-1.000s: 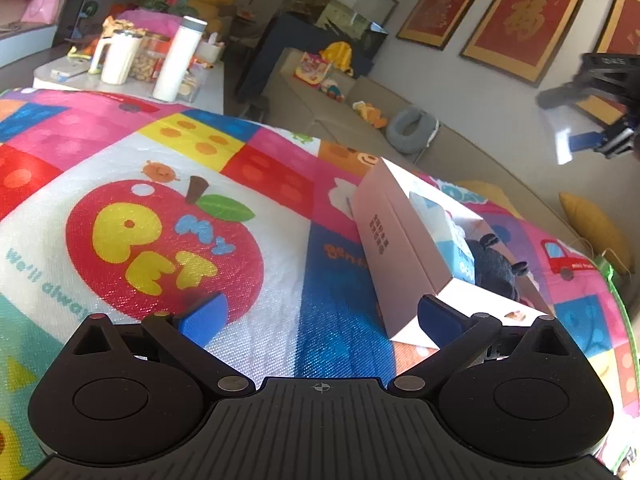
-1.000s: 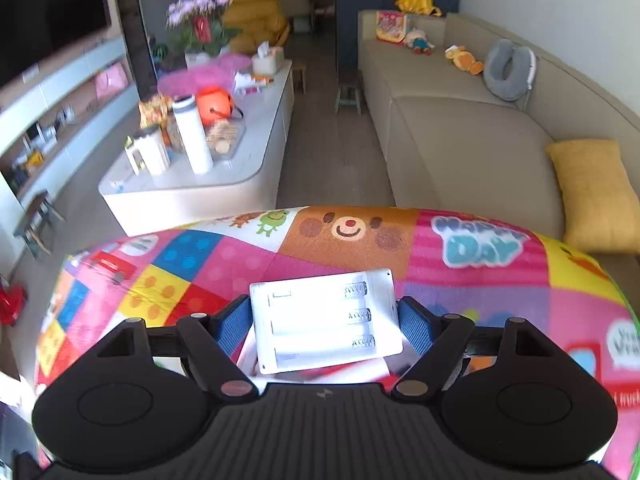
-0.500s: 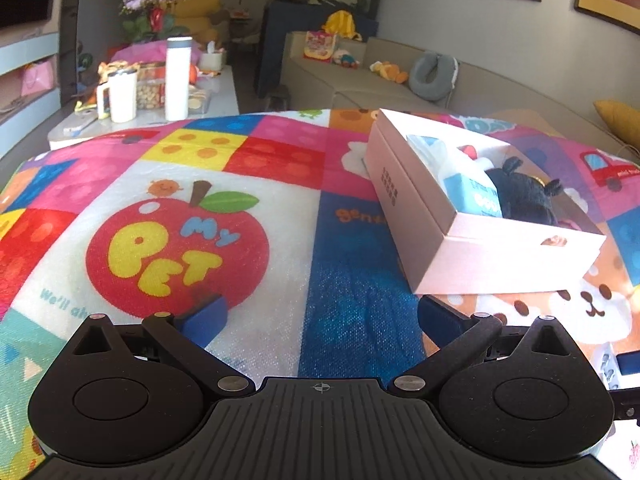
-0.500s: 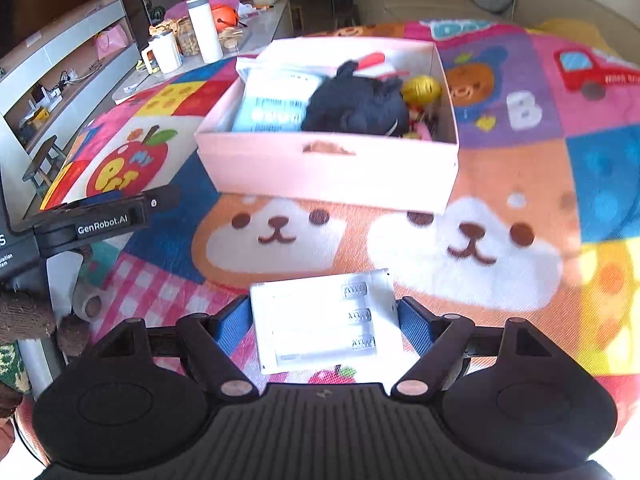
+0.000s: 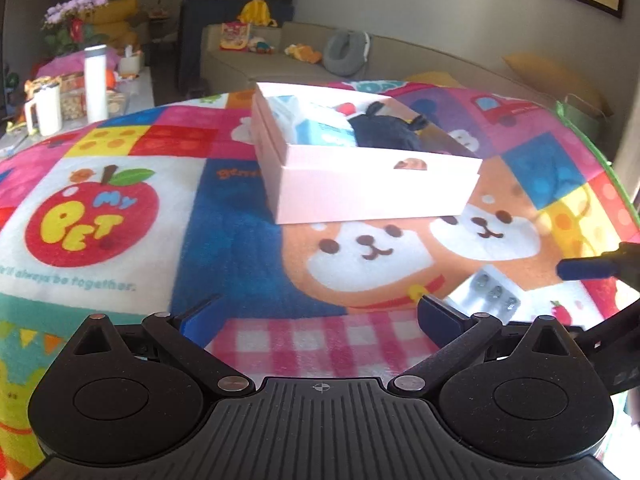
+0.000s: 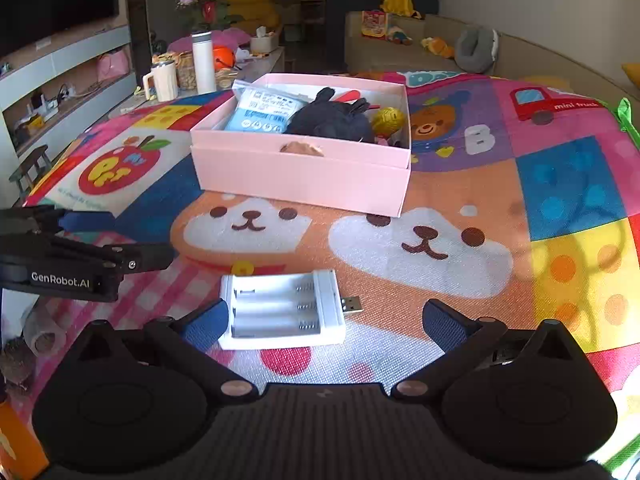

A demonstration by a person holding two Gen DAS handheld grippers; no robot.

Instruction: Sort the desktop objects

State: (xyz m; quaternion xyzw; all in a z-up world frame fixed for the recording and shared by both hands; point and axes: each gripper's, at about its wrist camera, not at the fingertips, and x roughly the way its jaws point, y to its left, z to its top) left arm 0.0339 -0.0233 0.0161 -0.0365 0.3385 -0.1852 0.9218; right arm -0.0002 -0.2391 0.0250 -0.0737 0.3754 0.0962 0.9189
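Left wrist view: my left gripper hovers with its jaws spread and nothing between them, above the patterned cloth on the bench. The pink box stands ahead; the battery charger lies right of my jaws.

Right wrist view: my right gripper has just been opening its jaws. The battery charger lies flat on the cloth between them, near the left finger, clear of the right. The pink box sits beyond.

Bright daylight, motion blur, fisheye warp
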